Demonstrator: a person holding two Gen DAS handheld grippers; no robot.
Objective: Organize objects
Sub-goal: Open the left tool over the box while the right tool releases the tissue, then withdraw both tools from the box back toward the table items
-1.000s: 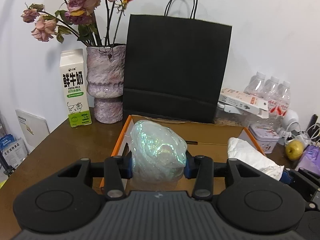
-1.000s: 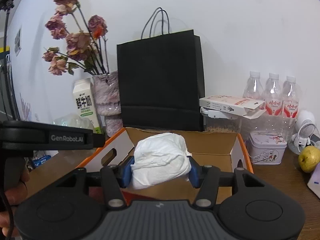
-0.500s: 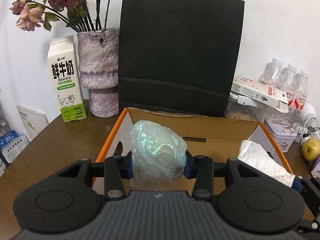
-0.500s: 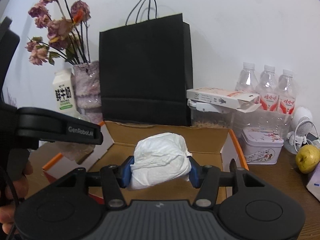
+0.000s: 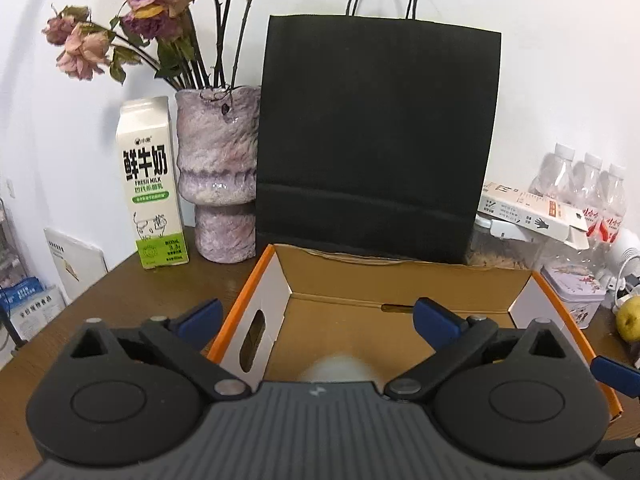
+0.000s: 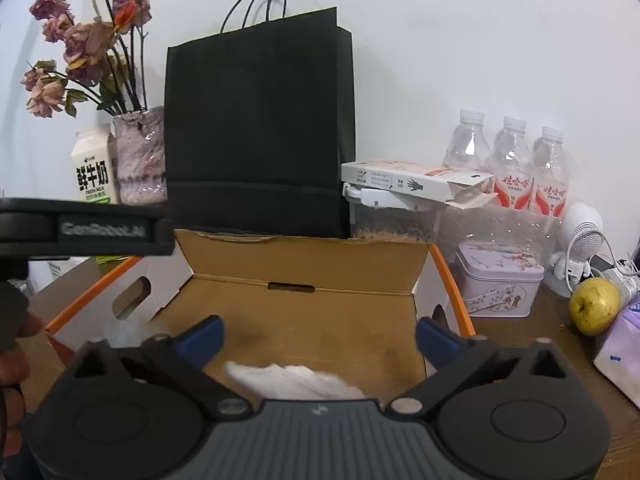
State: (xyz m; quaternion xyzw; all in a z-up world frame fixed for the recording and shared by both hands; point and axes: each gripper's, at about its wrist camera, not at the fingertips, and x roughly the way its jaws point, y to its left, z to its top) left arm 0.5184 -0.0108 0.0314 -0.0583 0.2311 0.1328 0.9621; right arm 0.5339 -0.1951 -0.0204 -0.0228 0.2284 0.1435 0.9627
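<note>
An open cardboard box [image 5: 400, 280] with orange edges sits on the brown table; it also shows in the right wrist view [image 6: 304, 264]. My left gripper [image 5: 316, 320] is open above the box's left side. A pale, blurred lump [image 5: 338, 368], the iridescent plastic wad, shows just below it inside the box. My right gripper [image 6: 320, 332] is open above the box. The white crumpled tissue [image 6: 296, 380] lies blurred under it inside the box. A bit of clear plastic [image 6: 128, 328] shows at the box's left.
A black paper bag [image 5: 376, 140] stands behind the box. A vase of dried roses [image 5: 218, 172] and a milk carton [image 5: 150, 184] are at the back left. Water bottles [image 6: 512, 160], a white carton [image 6: 416, 184], a tin [image 6: 500, 280] and a pear [image 6: 594, 306] are on the right.
Both grippers opened over the box. The iridescent wad dropped from the left gripper and the white tissue dropped from the right gripper into the box.
</note>
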